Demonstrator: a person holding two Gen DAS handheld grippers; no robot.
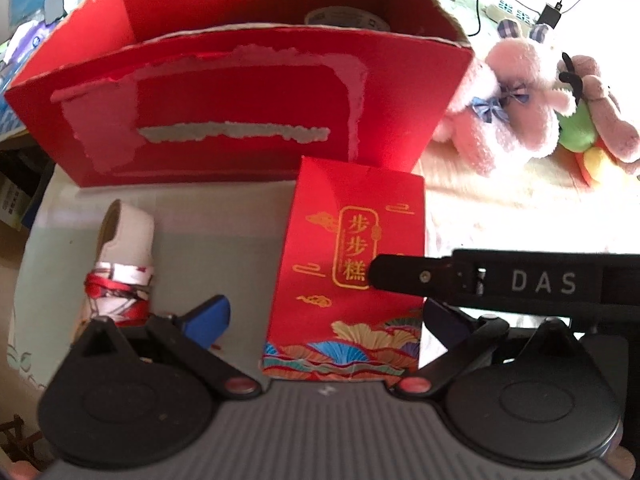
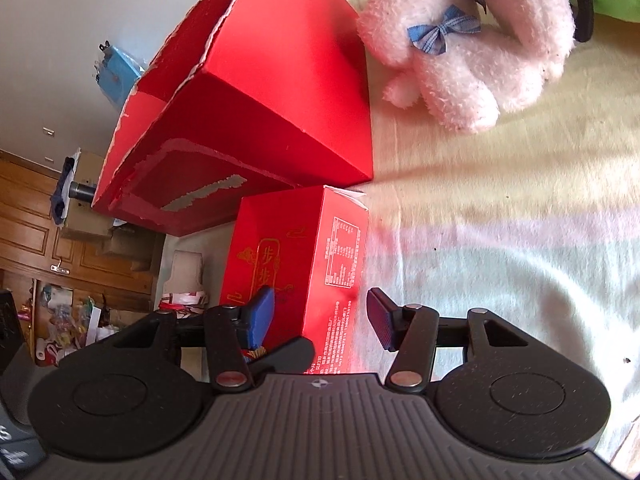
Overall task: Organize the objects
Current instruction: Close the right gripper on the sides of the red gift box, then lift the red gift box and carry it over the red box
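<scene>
One item, a tape roll (image 1: 348, 18), already sits in my large red box (image 1: 256, 92). My right gripper (image 2: 320, 316) straddles the small red carton (image 2: 296, 264), jaws wide, ungripped; my left gripper (image 1: 324, 320) is wide too. Plush toys (image 1: 516, 108) wait at two o'clock.

The left gripper (image 1: 326, 320) points steeply down, jaws spread wide — nothing pressed between its blue pads. The right gripper (image 2: 320, 316) tilts down too, jaws apart.

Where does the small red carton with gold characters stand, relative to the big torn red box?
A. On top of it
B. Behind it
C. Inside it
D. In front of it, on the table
D: the small red carton stands upright on the table before the big torn red box's front wall.
</scene>
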